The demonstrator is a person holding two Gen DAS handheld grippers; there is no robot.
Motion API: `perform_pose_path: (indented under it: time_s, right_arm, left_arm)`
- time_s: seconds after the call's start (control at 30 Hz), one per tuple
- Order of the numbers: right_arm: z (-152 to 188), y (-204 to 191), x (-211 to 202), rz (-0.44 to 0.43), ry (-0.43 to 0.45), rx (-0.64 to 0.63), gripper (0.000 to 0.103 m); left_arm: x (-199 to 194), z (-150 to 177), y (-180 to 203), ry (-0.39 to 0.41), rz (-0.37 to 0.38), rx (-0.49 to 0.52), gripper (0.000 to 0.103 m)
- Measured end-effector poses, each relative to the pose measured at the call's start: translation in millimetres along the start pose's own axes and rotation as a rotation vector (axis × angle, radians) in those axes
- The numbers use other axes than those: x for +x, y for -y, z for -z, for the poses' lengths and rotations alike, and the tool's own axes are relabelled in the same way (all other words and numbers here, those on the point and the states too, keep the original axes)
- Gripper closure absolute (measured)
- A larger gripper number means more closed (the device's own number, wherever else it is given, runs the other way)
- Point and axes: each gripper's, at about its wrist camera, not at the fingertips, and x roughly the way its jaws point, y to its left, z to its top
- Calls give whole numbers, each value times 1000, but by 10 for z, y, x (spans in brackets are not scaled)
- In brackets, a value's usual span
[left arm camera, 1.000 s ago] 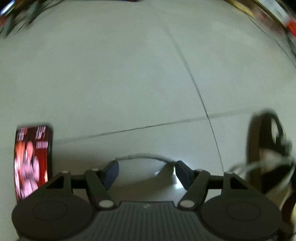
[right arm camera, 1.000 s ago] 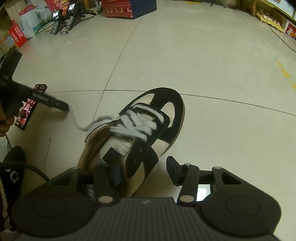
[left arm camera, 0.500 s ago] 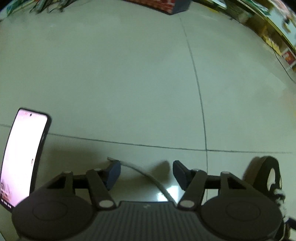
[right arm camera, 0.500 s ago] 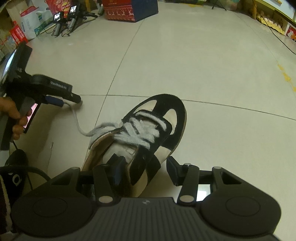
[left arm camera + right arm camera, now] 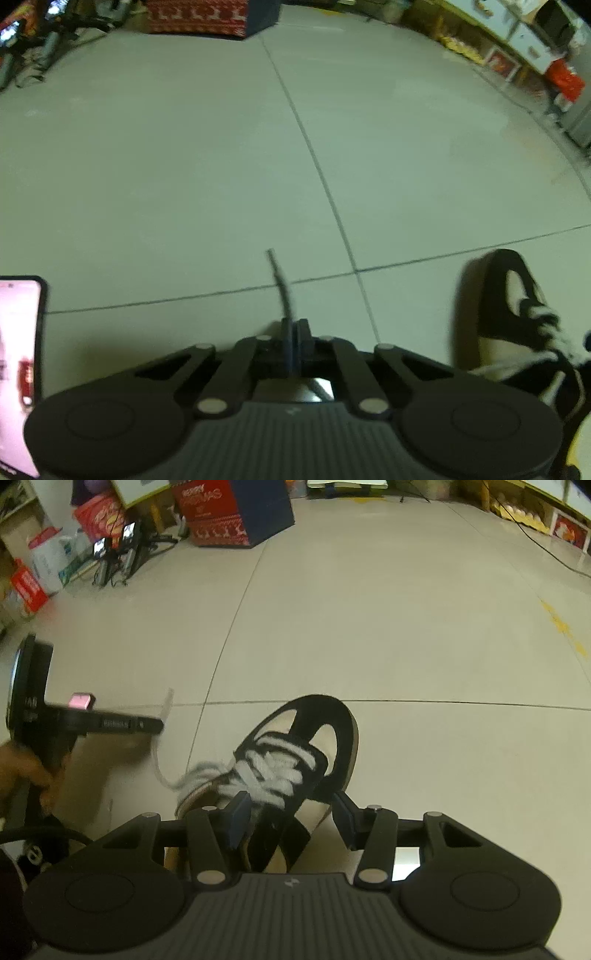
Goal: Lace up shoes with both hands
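A black and cream shoe (image 5: 295,760) with fuzzy white laces lies on the tiled floor, its toe pointing away in the right wrist view. It shows at the right edge as the shoe (image 5: 517,325) in the left wrist view. My left gripper (image 5: 294,332) is shut on the white lace end (image 5: 279,280), which sticks up past the fingertips. From the right wrist view the left gripper (image 5: 157,724) is left of the shoe, with the lace (image 5: 162,760) curving back to the eyelets. My right gripper (image 5: 291,819) is open, its fingers straddling the shoe's tongue area.
A phone (image 5: 18,369) with a lit screen is at the left. A hand (image 5: 22,771) holds the left gripper's handle. A red and blue box (image 5: 232,513), tripods and clutter stand at the far left; shelves line the far right. A cable (image 5: 40,834) lies low left.
My left gripper has shut on the lace end, which lay loose between its open fingers before, and has swung right and up. The right gripper has moved closer over the shoe, still open.
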Motion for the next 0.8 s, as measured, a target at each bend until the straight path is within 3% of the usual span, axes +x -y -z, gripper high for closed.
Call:
perform_pose_path:
  time_s: [0.1, 0.4, 0.63, 0.8]
  right_arm:
    - [-34, 44, -3, -29, 13, 47, 52]
    - [-113, 163, -53, -170, 44, 205, 52]
    - [-187, 467, -68, -286, 99, 428, 54]
    - [-206, 610, -89, -388, 131, 564, 55]
  left_arm:
    - [3, -30, -41, -16, 56, 4, 101]
    - [-155, 60, 226, 54, 288, 187, 101]
    - [-618, 264, 705, 146, 484, 375, 101]
    - [-643, 290, 936, 134, 557, 506, 101]
